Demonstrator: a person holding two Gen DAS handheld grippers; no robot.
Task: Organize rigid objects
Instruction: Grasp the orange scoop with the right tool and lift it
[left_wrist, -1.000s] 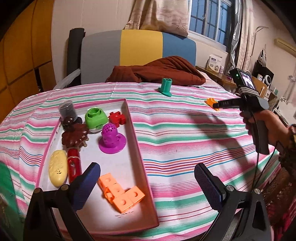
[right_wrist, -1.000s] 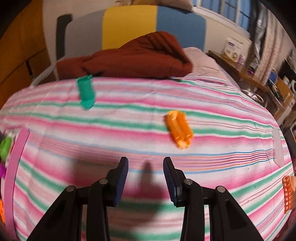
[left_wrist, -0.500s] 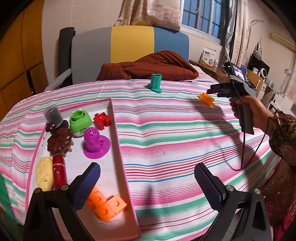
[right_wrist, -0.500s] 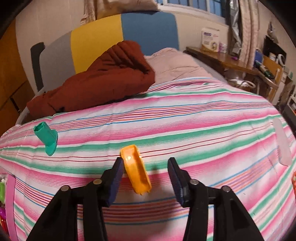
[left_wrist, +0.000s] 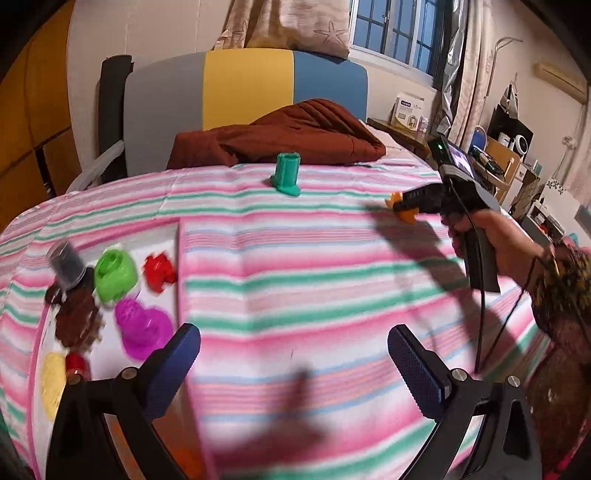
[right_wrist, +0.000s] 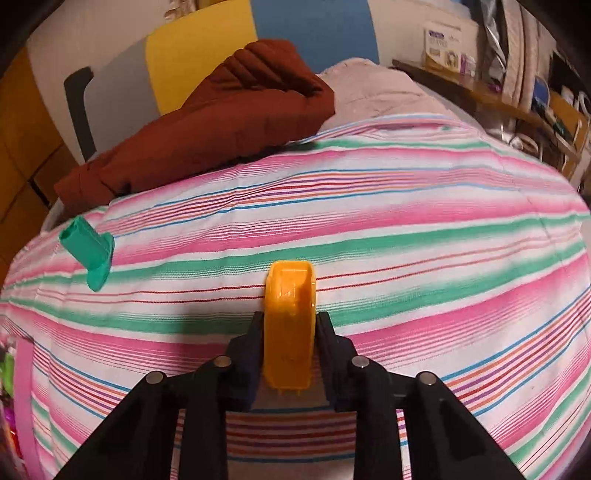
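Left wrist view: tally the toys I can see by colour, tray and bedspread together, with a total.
Green, light and teal: 2
Red, block and bottle: 2
Orange, in the right gripper: 1
Purple: 1
Yellow: 1
Brown: 1
Dark grey: 1
Total: 9

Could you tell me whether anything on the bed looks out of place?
Yes: the teal piece stands alone on the striped cover, outside the tray with the other toys. The right claw already grips the orange piece.
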